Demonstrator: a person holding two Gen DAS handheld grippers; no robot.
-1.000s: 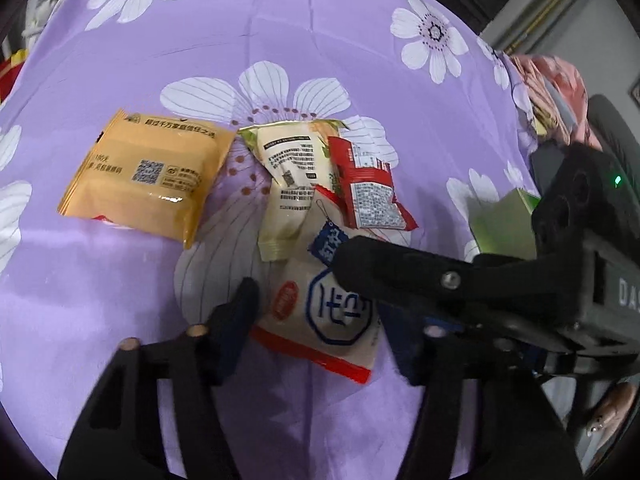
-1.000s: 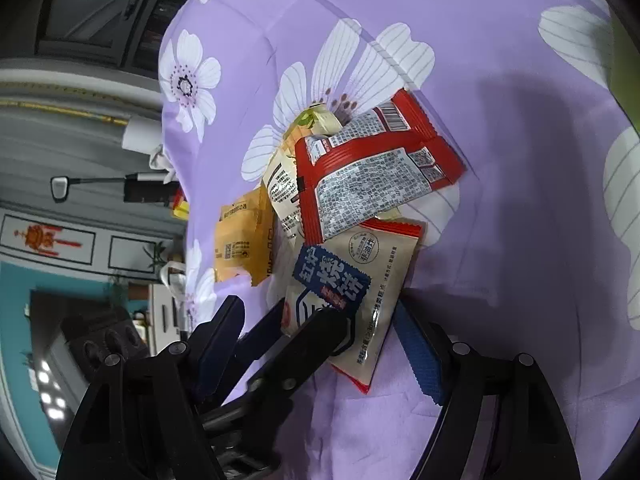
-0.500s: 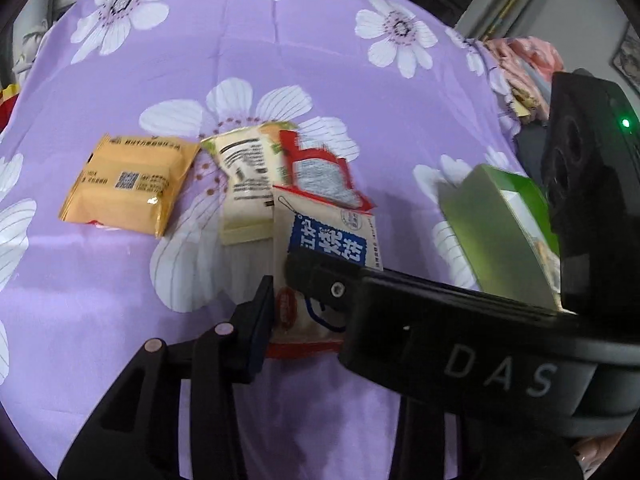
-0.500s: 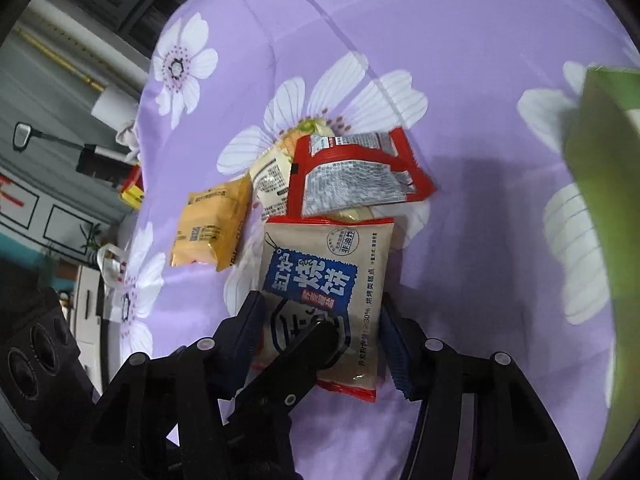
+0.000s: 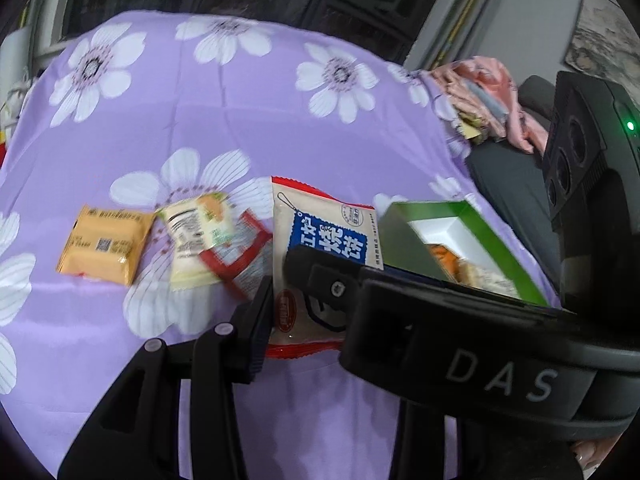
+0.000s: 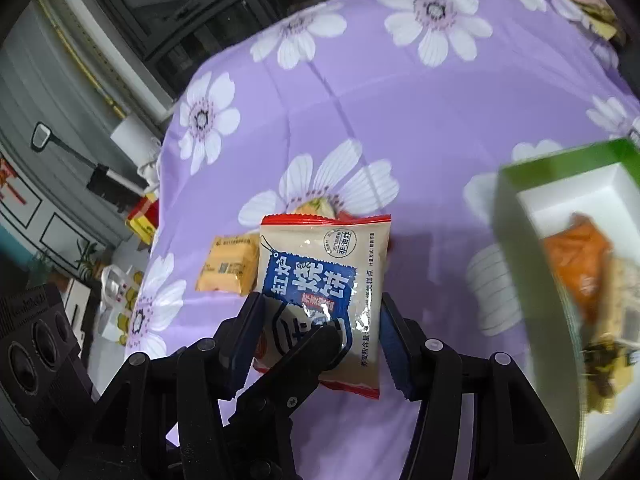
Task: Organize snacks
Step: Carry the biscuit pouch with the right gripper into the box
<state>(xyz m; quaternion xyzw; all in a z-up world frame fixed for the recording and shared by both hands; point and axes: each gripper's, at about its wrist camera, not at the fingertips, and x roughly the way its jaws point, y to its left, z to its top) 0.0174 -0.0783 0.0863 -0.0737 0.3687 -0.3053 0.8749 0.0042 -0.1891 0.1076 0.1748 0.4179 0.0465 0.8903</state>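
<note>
Purple floral cloth (image 5: 200, 120), left wrist view: beige-and-blue packet (image 5: 324, 232) is dead ahead, clear of the cloth, long axis 12–6. Left gripper (image 5: 328, 312): one finger touches the packet's 9 o'clock edge. The other finger is hidden behind the right gripper (image 5: 304, 268), which crosses in from 3 o'clock, so I can't tell whether the left one is clamped. Green box (image 5: 472, 216) sits open-topped just past the packet at 3 o'clock, with snacks already inside. Orange packet (image 5: 104, 246), pale packet (image 5: 196, 236) and red packet (image 5: 240, 256) lie on the cloth out at 9 o'clock.

Right wrist view: the right gripper's fingers are on both long edges of the packet, so it looks pinched across its width at a medium gap. The left gripper's finger overlaps the packet's lower face. The box is at 3 o'clock and near, long side running roughly 11–5.

My read: the right gripper owns the carry. Next move is a short shift toward 3 o'clock, keeping the packet's long axis in line with the box. The left finger needs to come clear first.
</note>
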